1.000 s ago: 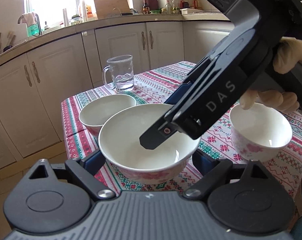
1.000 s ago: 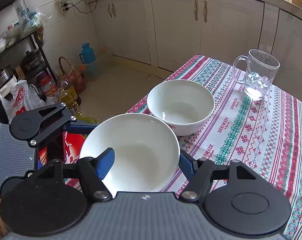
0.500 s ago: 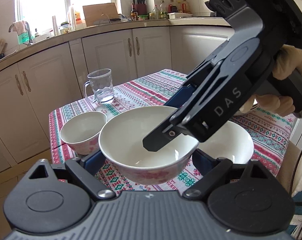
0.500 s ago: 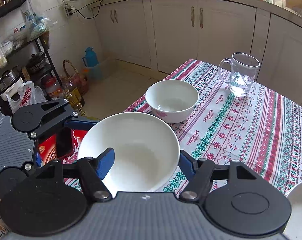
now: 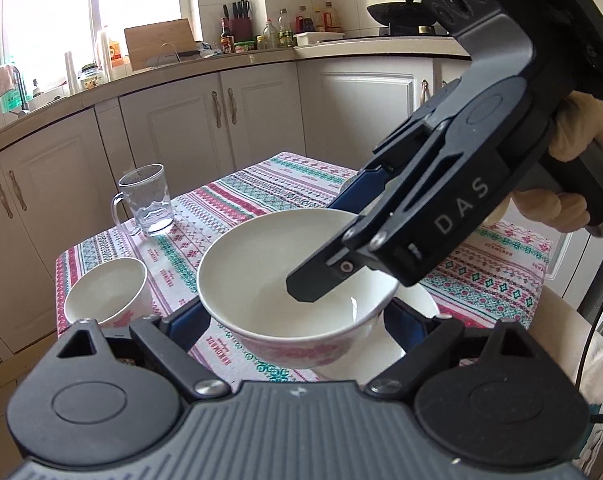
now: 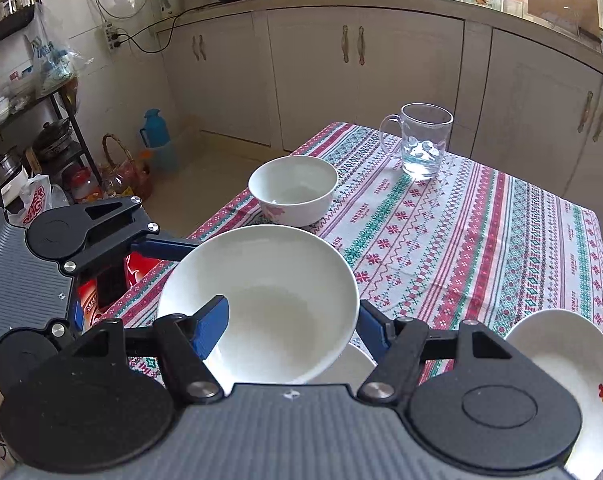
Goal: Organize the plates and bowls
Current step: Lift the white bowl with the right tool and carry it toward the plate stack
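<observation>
A white bowl with pink flowers hangs above the tablecloth, carried by both grippers. My left gripper is shut on it, with one blue pad on each side of its lower wall. My right gripper comes in from the right. In the right wrist view the bowl fills my right gripper: one finger lies inside the bowl and the other presses outside the rim. A second white bowl sits just beneath the carried one. A smaller flowered bowl stands on the table.
A glass mug stands at the table's far end. A white plate with a fruit print lies at the near right. The striped tablecloth is bare in the middle. Cabinets line the walls, and bottles and a basket stand on the floor at left.
Both grippers have carried the bowl up and across the table. The small bowl and mug fell back to the left. The second white bowl now lies under it, and the plate came into view.
</observation>
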The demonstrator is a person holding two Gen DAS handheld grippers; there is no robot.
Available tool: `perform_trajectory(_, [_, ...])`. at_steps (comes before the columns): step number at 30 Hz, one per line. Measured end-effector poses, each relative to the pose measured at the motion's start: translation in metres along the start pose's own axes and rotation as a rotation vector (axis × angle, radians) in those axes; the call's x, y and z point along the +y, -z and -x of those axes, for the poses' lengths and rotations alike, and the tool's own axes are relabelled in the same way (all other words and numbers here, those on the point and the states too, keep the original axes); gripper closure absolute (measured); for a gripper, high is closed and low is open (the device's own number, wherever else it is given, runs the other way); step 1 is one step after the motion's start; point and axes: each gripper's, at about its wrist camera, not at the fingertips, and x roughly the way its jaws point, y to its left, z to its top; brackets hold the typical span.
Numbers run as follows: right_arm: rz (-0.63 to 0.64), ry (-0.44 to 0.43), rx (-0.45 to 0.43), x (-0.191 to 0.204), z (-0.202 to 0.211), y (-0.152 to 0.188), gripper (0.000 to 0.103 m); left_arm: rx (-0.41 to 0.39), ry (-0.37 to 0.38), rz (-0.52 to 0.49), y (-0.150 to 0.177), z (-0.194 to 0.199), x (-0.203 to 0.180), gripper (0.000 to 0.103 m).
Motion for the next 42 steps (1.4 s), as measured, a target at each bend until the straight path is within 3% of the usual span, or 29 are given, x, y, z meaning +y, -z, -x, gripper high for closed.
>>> perform_trajectory(18, [-0.045,0.020,0.025,-0.021,0.012,0.033,0.028,0.062,0.050,0.002,0.001,-0.022,-0.028,0.010])
perform_trajectory(42, [-0.071,0.006,0.061,-0.028,-0.003,0.044,0.028,0.132,0.109,0.042,0.004,-0.034,-0.023,0.010])
